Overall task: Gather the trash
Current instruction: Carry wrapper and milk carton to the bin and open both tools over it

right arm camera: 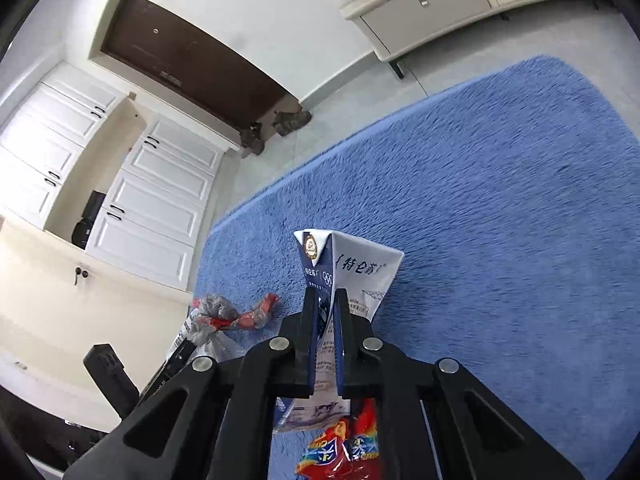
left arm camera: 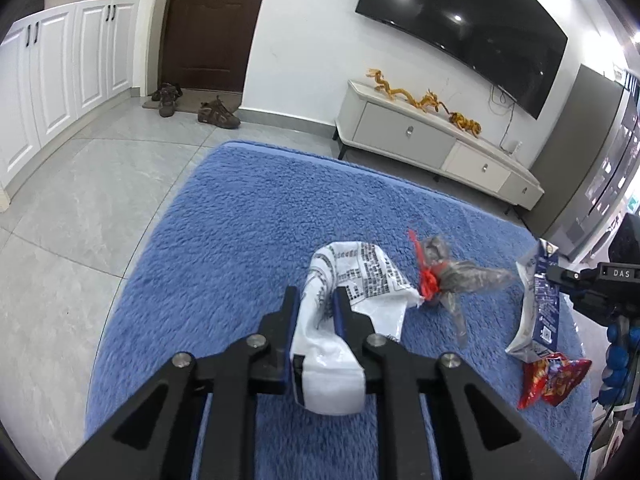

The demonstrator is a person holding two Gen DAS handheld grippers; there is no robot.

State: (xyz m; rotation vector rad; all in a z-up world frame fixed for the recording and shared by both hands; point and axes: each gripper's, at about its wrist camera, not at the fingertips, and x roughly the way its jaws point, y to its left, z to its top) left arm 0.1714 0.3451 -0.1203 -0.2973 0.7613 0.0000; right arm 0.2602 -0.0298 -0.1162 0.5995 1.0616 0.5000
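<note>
My left gripper point(left arm camera: 315, 300) is shut on a white plastic wrapper with black print point(left arm camera: 352, 280), held above the blue rug point(left arm camera: 240, 240). A clear crumpled bag with a red tie point(left arm camera: 448, 272) lies on the rug just to its right. My right gripper point(right arm camera: 325, 300) is shut on a flattened blue and white milk carton point(right arm camera: 348, 264), lifted over the rug; the carton also shows in the left wrist view point(left arm camera: 538, 304). A red snack packet point(left arm camera: 552, 380) lies under it, seen too in the right wrist view point(right arm camera: 340, 448).
A white TV cabinet point(left arm camera: 432, 144) with golden dragon ornaments point(left arm camera: 424, 100) stands against the far wall under a TV point(left arm camera: 472, 28). Shoes point(left arm camera: 218, 114) sit by the brown door. White cupboards point(left arm camera: 60, 80) line the left. Grey tile floor point(left arm camera: 80, 208) surrounds the rug.
</note>
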